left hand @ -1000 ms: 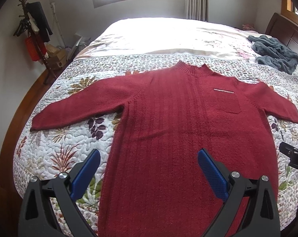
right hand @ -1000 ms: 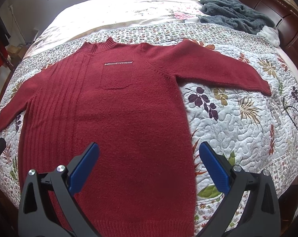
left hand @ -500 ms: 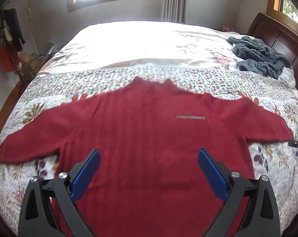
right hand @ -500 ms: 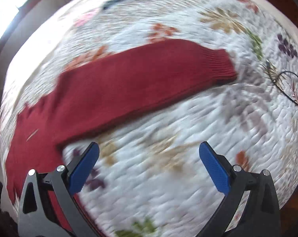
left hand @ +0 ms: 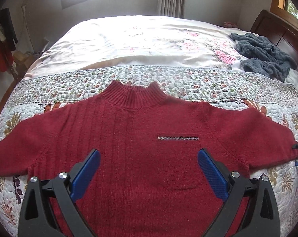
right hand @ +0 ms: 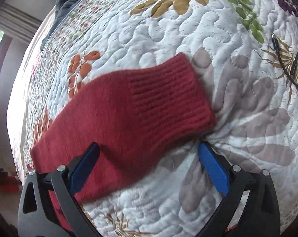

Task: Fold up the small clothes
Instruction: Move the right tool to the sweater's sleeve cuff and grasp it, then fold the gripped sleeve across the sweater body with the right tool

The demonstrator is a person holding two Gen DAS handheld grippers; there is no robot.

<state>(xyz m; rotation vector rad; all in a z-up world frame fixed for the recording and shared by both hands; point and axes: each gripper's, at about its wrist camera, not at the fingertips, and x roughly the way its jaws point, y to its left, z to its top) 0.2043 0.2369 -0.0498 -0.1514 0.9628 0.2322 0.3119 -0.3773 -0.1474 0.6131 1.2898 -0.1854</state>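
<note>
On the floral quilt a red sweater lay flat, sleeves spread. Above its chest the left gripper hung wide open, empty. The right gripper, equally spread, straddled the sleeve cuff, gripping nothing.

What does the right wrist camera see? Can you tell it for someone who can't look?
The open right gripper hovers close over a red sweater sleeve, its ribbed cuff lying flat on a white flowery quilt. A black cable lies at the right edge.
</note>
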